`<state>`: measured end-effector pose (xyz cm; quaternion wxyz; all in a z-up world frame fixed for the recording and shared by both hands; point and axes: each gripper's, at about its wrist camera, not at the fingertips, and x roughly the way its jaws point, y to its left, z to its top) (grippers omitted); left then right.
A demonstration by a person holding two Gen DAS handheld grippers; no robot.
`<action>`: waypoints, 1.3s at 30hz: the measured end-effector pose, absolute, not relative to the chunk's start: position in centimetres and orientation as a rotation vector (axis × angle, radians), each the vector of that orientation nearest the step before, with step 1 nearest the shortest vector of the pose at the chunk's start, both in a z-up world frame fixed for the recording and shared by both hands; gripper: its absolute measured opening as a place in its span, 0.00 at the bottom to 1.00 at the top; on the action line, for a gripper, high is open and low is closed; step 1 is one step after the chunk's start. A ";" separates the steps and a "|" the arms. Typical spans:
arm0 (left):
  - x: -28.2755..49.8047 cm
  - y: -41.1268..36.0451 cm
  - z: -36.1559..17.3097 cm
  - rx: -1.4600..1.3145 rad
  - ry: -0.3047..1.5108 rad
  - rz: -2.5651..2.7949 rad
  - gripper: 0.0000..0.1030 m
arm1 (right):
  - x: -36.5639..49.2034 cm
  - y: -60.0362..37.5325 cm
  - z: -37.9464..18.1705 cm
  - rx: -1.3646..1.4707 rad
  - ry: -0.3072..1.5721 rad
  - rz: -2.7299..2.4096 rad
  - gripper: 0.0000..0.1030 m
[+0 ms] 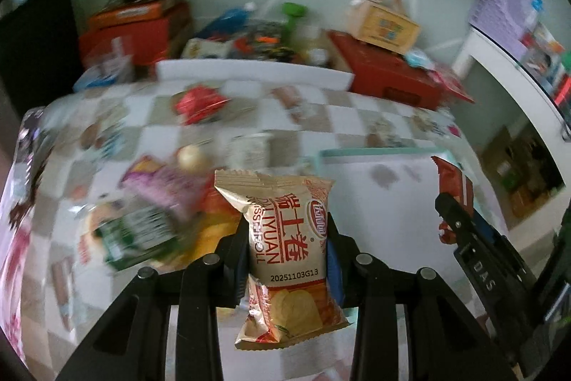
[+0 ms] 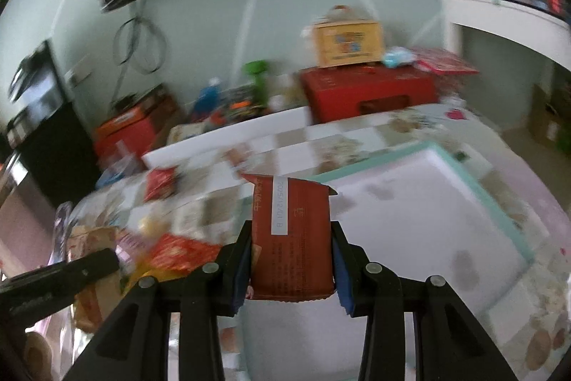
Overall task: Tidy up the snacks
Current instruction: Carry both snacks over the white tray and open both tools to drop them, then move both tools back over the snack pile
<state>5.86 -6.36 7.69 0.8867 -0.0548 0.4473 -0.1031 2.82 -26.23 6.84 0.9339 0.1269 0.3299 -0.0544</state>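
Observation:
My left gripper [image 1: 287, 249] is shut on a beige snack packet [image 1: 289, 238] with red print, held upright above the table. My right gripper [image 2: 291, 256] is shut on a dark red snack packet [image 2: 296, 241] with a white date strip, held over the near edge of a white tray with a mint rim [image 2: 499, 199]. The right gripper with its red packet [image 1: 455, 188] also shows at the right of the left wrist view, over the same tray [image 1: 342, 154]. A heap of mixed snack packets [image 1: 157, 213] lies on the checked tablecloth left of the tray.
A red packet [image 1: 198, 104] lies alone farther back on the cloth. A white board [image 1: 249, 70] stands along the table's far edge. Behind it are red boxes [image 1: 392, 74], a yellow carton [image 1: 385, 24] and bottles. The left gripper's body [image 2: 60, 277] shows at the lower left.

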 end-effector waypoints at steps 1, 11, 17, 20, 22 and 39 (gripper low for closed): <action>6.0 -7.5 7.8 -0.099 0.924 -0.239 0.36 | 2.8 -27.1 6.8 0.274 0.672 -0.130 0.41; 7.0 -15.3 5.8 -0.013 0.951 -0.405 0.36 | 1.8 -36.2 5.4 0.370 0.672 -0.414 0.41; 7.4 -18.6 3.5 0.046 0.979 -0.455 0.36 | 1.9 -39.1 3.3 0.413 0.716 -0.479 0.41; 7.4 -19.4 2.7 0.066 0.991 -0.468 0.36 | 1.9 -39.3 2.9 0.398 0.727 -0.489 0.42; 7.4 -19.7 2.4 0.076 1.006 -0.489 0.38 | 1.9 -39.2 3.1 0.386 0.725 -0.495 0.44; 8.1 -17.3 2.8 0.082 0.946 -0.358 0.99 | 2.5 -38.3 3.1 0.383 0.743 -0.430 1.00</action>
